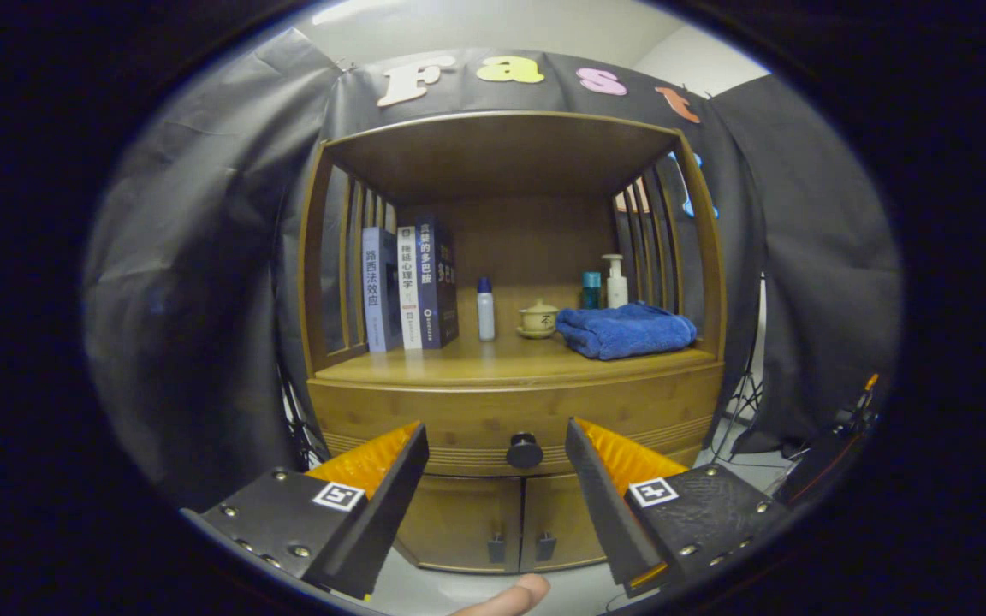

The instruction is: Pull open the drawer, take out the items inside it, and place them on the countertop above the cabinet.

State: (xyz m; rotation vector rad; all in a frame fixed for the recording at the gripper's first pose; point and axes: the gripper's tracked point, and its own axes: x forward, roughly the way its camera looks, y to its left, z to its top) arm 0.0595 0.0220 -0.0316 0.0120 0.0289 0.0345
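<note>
Approach step: claw (497, 445) wide open, empty, facing closed drawer (459, 419). Knob (525, 451) beyond fingers, centred. Next: advance, close on knob, pull.

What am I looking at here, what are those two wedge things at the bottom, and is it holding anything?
This picture comes from a camera riding on a handheld two-finger gripper, looking forward along its fingers. The two wedges are those fingers, spread open with nothing between them but air. A person carries it; a fingertip shows below.

Ahead stands a wooden cabinet with a closed drawer. The drawer's round black knob lies just beyond the fingers, lined up with the gap. Below are two small wooden doors.

On the wooden countertop above the drawer stand three upright books, a slim white bottle with a blue cap, a small lidded ceramic cup, a teal bottle, a white pump bottle and a folded blue towel.
</note>
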